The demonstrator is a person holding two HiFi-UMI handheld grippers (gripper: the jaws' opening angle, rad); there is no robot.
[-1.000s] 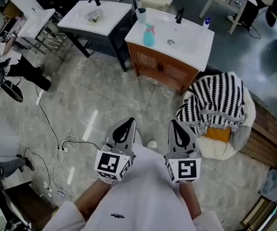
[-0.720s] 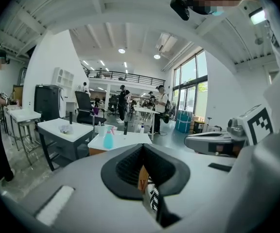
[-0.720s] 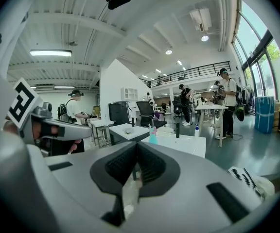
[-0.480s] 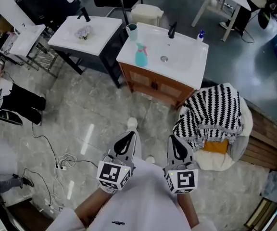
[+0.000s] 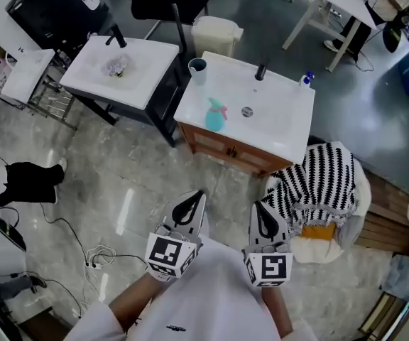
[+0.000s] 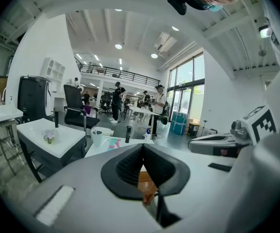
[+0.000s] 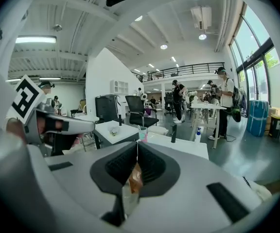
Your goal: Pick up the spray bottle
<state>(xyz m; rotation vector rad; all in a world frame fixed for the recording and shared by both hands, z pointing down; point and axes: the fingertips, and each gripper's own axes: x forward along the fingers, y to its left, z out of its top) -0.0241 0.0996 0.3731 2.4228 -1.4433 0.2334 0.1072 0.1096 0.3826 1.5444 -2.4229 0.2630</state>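
Observation:
The teal spray bottle (image 5: 215, 114) with a pink top stands on the white top of the wooden sink cabinet (image 5: 282, 130), left of the drain. My two grippers hover over the marble floor, well short of the cabinet and pointing toward it. The left gripper (image 5: 199, 193) is shut with nothing between its jaws. The right gripper (image 5: 256, 203) is likewise shut and empty. In the left gripper view the spray bottle (image 6: 113, 142) shows small above the left gripper (image 6: 142, 147). In the right gripper view the right gripper (image 7: 137, 144) has its pads pressed together.
A cup (image 5: 197, 67), a black tap (image 5: 261, 72) and a small blue-topped bottle (image 5: 305, 79) also stand on the cabinet. A second white sink table (image 5: 94, 84) is to the left. A striped blanket on a seat (image 5: 318, 183) sits right of my grippers. Cables (image 5: 98, 251) lie on the floor.
Both grippers have moved forward toward the sink cabinet, which now lies nearer and more central in the head view. Their jaws stayed shut.

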